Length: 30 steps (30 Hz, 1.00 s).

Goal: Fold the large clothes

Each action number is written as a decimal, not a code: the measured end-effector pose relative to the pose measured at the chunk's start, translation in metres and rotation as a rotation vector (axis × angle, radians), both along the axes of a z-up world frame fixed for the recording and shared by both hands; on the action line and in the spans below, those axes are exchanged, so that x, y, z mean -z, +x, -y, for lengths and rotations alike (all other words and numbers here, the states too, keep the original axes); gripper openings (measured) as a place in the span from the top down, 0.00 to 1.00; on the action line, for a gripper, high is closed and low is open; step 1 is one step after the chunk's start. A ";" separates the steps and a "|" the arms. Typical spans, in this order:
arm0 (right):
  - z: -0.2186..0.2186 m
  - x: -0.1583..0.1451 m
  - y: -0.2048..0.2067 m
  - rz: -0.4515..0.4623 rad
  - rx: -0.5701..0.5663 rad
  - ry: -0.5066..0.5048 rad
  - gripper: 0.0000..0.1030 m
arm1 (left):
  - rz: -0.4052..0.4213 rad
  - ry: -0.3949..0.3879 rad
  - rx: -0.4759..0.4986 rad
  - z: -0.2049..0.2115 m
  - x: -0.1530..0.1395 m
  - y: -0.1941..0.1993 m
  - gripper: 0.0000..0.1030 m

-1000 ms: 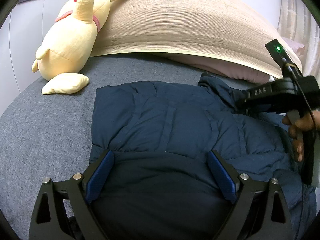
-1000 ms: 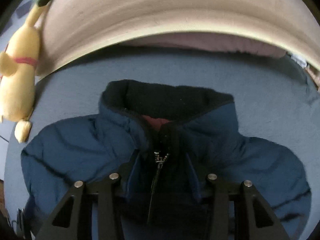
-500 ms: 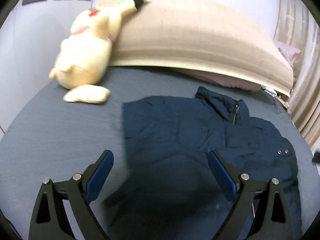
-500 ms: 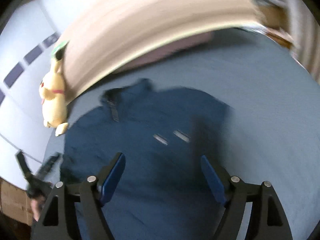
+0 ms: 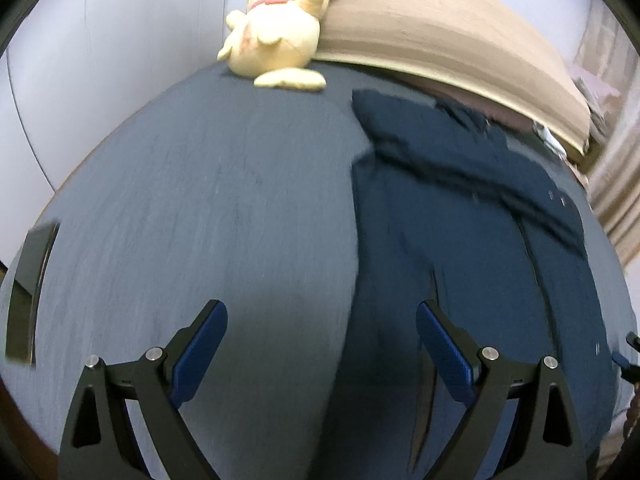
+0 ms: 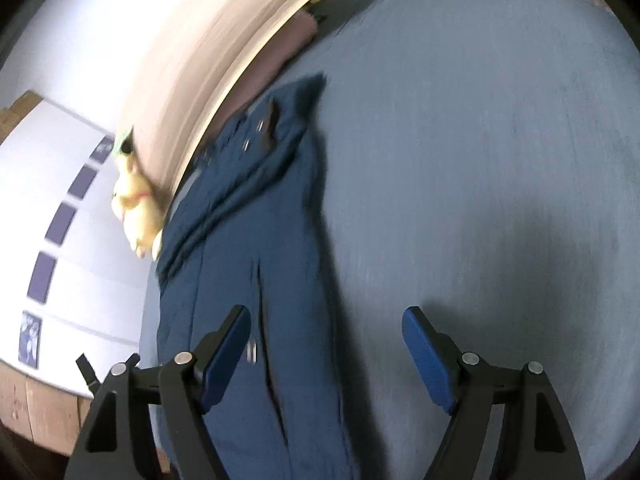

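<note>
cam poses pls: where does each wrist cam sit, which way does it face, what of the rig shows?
Left wrist: on left gripper, angled down at grey bed sheet; navy padded jacket to its right; open jaws show.
Right wrist: on right gripper, angled down over jacket's right edge; open jaws show.
Shared: jacket, sheet, yellow plush toy, beige headboard.
</note>
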State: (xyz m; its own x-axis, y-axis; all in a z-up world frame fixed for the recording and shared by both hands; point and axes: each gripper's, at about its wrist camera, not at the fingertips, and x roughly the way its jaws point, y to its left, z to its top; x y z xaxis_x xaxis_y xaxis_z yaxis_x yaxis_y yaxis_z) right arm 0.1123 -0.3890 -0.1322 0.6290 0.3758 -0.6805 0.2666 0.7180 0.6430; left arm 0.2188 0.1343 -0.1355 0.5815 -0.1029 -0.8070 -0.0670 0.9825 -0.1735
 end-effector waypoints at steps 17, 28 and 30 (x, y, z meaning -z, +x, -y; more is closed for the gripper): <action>-0.039 0.024 -0.078 -0.060 -0.023 -0.040 0.40 | -0.097 -0.054 0.009 0.010 0.027 -0.094 0.08; -0.062 0.023 -0.103 -0.017 -0.089 -0.015 0.78 | -0.101 -0.027 0.026 0.017 0.020 -0.119 0.62; -0.061 0.022 -0.106 -0.019 -0.068 -0.022 0.75 | -0.106 -0.047 0.014 0.011 0.019 -0.124 0.62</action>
State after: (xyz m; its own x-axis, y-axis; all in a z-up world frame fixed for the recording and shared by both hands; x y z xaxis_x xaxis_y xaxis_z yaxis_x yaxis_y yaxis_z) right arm 0.0068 -0.3278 -0.1546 0.5893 0.4019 -0.7008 0.2289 0.7489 0.6219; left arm 0.0948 0.1236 -0.1549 0.4910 -0.1499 -0.8582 -0.0734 0.9745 -0.2122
